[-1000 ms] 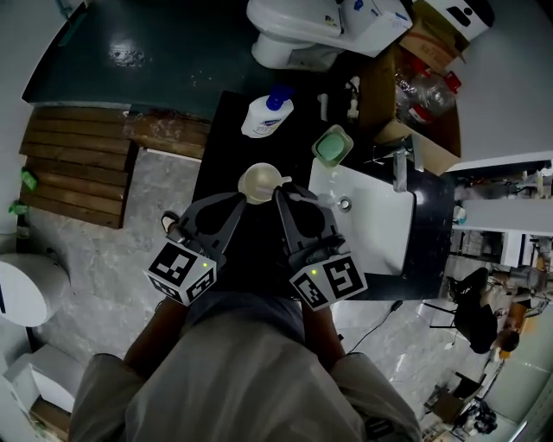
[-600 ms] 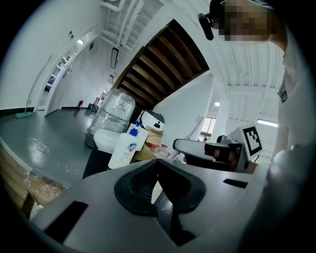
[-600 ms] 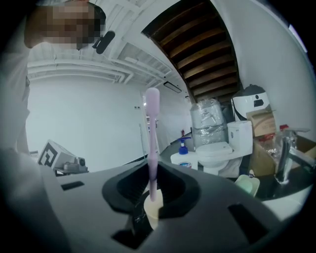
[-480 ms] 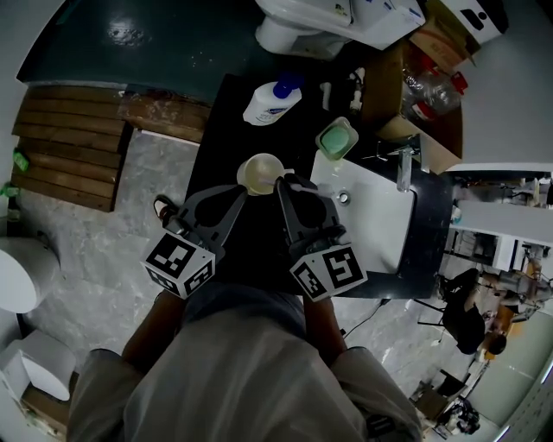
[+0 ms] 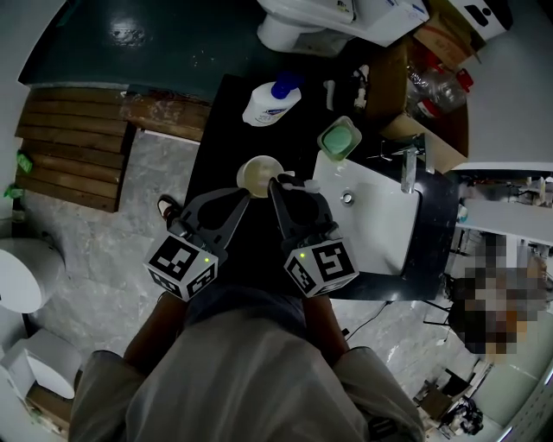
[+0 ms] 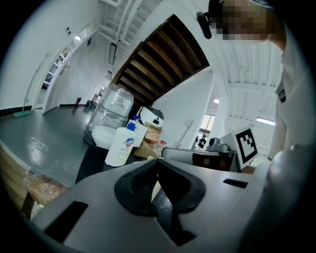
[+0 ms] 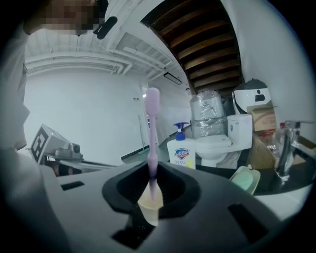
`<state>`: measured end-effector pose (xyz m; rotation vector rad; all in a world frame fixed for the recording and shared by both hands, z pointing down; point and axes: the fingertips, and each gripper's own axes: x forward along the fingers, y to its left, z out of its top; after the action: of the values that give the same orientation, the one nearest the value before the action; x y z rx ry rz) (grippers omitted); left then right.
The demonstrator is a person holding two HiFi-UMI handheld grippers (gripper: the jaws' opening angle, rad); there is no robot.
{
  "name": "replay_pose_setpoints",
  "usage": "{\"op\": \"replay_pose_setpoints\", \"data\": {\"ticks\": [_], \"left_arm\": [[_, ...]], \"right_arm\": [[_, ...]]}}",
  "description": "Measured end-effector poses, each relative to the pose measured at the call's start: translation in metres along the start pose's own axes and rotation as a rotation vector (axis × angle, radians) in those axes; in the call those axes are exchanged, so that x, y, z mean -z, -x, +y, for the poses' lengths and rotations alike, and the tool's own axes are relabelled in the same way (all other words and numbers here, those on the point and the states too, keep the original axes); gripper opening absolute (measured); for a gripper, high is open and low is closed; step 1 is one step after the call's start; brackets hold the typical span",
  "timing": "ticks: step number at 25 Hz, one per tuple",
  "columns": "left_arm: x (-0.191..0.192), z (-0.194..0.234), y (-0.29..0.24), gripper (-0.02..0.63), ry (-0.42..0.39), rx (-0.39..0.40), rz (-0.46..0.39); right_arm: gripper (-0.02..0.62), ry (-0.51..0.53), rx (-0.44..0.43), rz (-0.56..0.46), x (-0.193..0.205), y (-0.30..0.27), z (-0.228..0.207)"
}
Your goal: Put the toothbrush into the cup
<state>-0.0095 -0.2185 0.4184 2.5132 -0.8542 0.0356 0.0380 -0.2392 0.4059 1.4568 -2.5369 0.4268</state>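
Note:
A cream cup [image 5: 257, 175] stands on the black counter [image 5: 226, 129], just beyond both grippers. My right gripper [image 5: 276, 183] is shut on a purple toothbrush [image 7: 152, 138], which stands upright between its pads with the brush head at the top. The cup [image 7: 150, 203] shows right under the toothbrush's lower end. My left gripper [image 5: 245, 196] is closed at the cup's near rim, and a cream sliver of the cup [image 6: 155, 189] shows between its pads. In the head view the toothbrush is hard to make out.
A white soap bottle [image 5: 272, 102] lies at the back of the counter. A green soap dish [image 5: 339, 138] sits beside the white sink [image 5: 380, 229] and its tap [image 5: 406, 173]. A toilet [image 5: 302, 26] and a cardboard box [image 5: 432, 82] lie behind.
My right gripper has sunk with the toothbrush and edged left, closer over the cup's rim. The left gripper has stayed at the cup.

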Motion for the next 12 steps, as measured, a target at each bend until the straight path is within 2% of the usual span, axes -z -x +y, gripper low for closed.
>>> {"op": "replay_pose_setpoints", "data": {"ticks": [12], "left_arm": [[0.005,0.003,-0.004,0.009,0.002,0.007,0.023]], "right_arm": [[0.058,0.017,0.001,0.07,0.022,-0.014,0.0]]}}
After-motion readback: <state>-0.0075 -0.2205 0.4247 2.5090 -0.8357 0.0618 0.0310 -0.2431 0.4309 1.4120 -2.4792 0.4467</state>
